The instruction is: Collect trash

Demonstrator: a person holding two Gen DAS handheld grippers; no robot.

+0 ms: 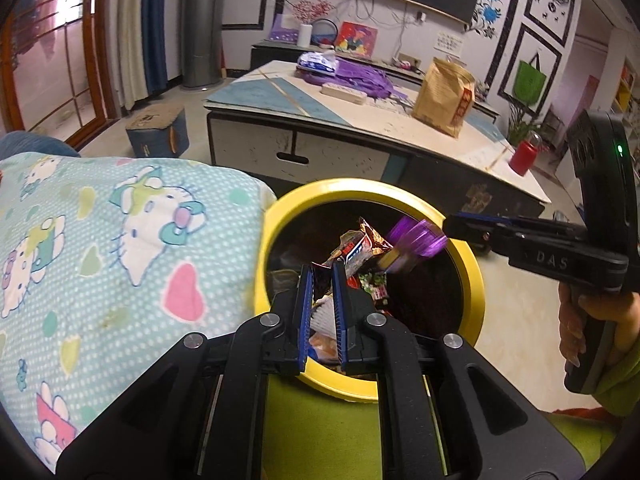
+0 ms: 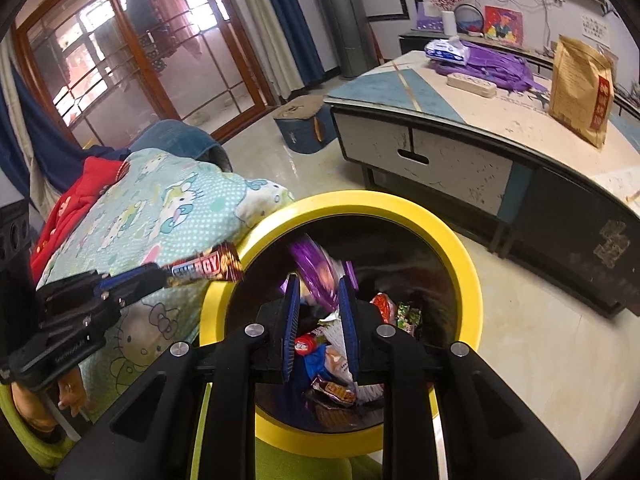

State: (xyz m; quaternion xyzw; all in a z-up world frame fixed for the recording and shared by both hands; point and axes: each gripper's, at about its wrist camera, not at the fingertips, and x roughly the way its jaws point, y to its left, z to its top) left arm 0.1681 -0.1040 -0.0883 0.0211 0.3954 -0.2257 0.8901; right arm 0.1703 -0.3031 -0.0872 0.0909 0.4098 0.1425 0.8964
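Note:
A round bin with a yellow rim point(image 1: 472, 280) point(image 2: 460, 256) stands below both grippers, and several wrappers point(image 2: 336, 392) lie in its dark inside. My left gripper point(image 1: 323, 274) point(image 2: 160, 276) is over the bin's near-left edge. It is shut on a brown snack-bar wrapper point(image 1: 360, 240) point(image 2: 204, 268) printed ENERGY, which sticks out past its tips. My right gripper point(image 2: 319, 292) point(image 1: 446, 226) hangs over the bin's mouth. A purple foil wrapper point(image 2: 312, 268) point(image 1: 416, 240) is at its tips, smeared by motion while the fingers stay sharp. The pads stand visibly apart and it looks loose.
A cartoon-cat blanket point(image 1: 120, 240) point(image 2: 180, 208) lies against the bin's left side. A low table point(image 1: 360, 120) across the floor holds a brown paper bag point(image 1: 444, 96) and a red cup point(image 1: 524, 156). A blue stool point(image 1: 158, 132) stands beyond. A hand point(image 1: 576, 320) grips the right handle.

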